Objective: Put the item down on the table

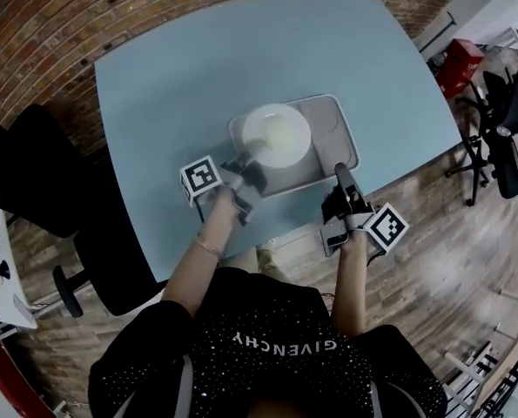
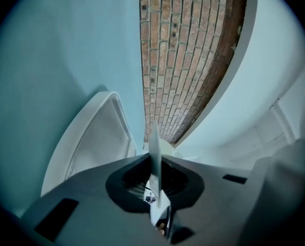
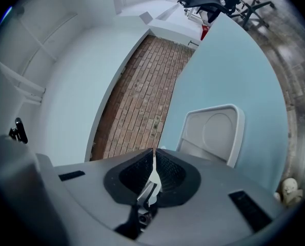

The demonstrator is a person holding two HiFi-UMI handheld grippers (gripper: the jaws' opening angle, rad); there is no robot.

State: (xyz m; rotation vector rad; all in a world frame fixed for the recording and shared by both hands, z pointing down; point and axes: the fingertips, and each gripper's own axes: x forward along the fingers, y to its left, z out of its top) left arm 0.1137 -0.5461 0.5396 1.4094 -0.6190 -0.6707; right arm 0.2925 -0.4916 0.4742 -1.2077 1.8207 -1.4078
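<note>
A white plate (image 1: 278,134) hangs over the grey tray (image 1: 341,138) on the blue table (image 1: 198,68). My left gripper (image 1: 245,168) is shut on the plate's near rim. In the left gripper view the plate (image 2: 155,147) shows edge-on as a thin white blade pinched between the jaws of that gripper (image 2: 156,178), with the tray (image 2: 98,137) to the left. My right gripper (image 1: 341,181) hovers at the table's front edge, right of the tray, apart from the plate. Its jaws (image 3: 153,168) are shut with nothing held, and the tray (image 3: 214,132) with a round recess lies ahead.
Black office chairs (image 1: 502,120) and a red box (image 1: 459,64) stand on the wood floor to the right. Another black chair (image 1: 32,172) sits left of the table. A brick floor borders the table's far side.
</note>
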